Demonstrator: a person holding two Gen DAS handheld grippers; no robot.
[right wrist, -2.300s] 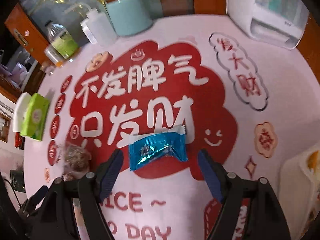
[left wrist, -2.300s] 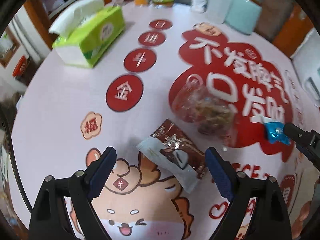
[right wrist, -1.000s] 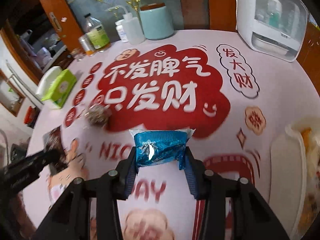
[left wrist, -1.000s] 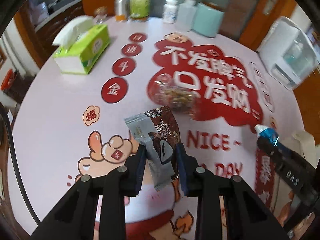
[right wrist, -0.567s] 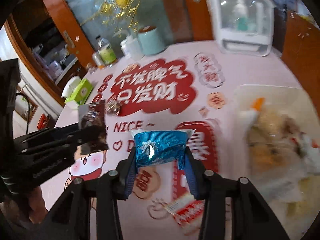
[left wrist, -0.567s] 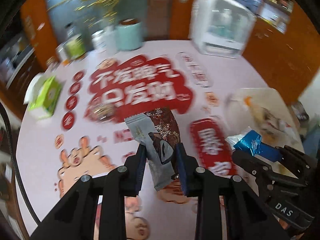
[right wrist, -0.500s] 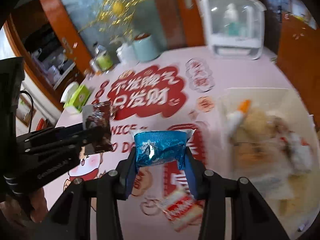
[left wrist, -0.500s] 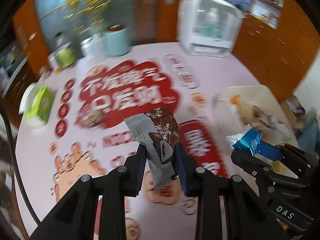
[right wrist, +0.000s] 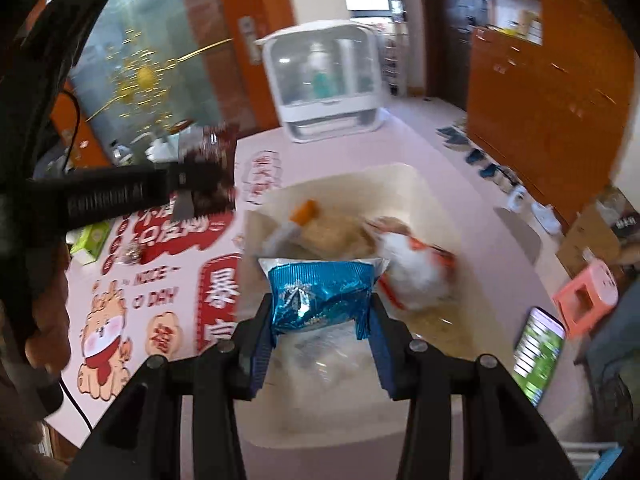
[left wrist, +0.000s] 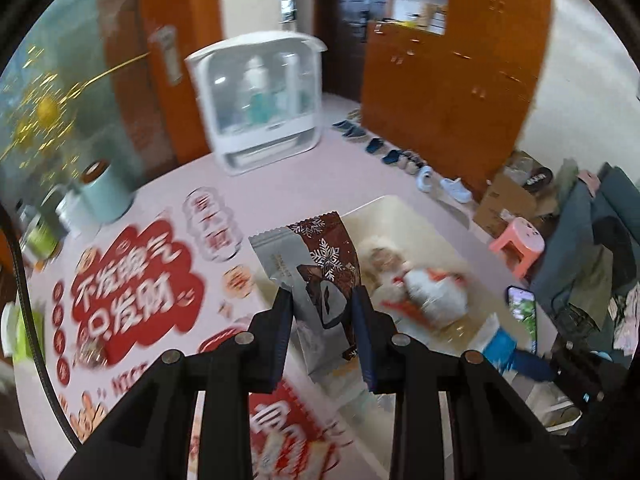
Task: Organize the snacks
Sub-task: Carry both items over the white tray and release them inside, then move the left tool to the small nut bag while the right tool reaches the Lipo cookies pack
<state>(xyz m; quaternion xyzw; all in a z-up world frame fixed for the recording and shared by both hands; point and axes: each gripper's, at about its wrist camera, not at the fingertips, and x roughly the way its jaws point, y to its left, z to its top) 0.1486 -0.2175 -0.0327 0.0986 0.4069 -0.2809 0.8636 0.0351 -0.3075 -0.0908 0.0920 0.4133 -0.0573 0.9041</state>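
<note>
The left gripper (left wrist: 322, 312) is clamped on a brown and grey snack packet (left wrist: 320, 276) printed with white snowflakes. The packet stands upright between the two fingers (left wrist: 280, 320), pinched near its lower half, its crimped top edge rising well past the fingertips and its bottom end hanging below them. Beyond and to the right of these fingers lies a cream plastic bin (left wrist: 404, 208) on the table, with several blurred wrapped snacks inside it.

The right gripper (right wrist: 320, 308) is closed on a shiny blue foil packet (right wrist: 320, 296), held crosswise. The wrapper fills the gap from one finger (right wrist: 260, 340) to the other, and its clear crimped edge juts just ahead of the tips. Directly under and ahead of these fingers is the same cream bin (right wrist: 412, 184), so the blue packet hangs over its contents. Up and to the left of the right fingers, the left gripper appears with its brown packet, over the pink printed tablecloth (right wrist: 168, 304) just beside the bin.
</note>
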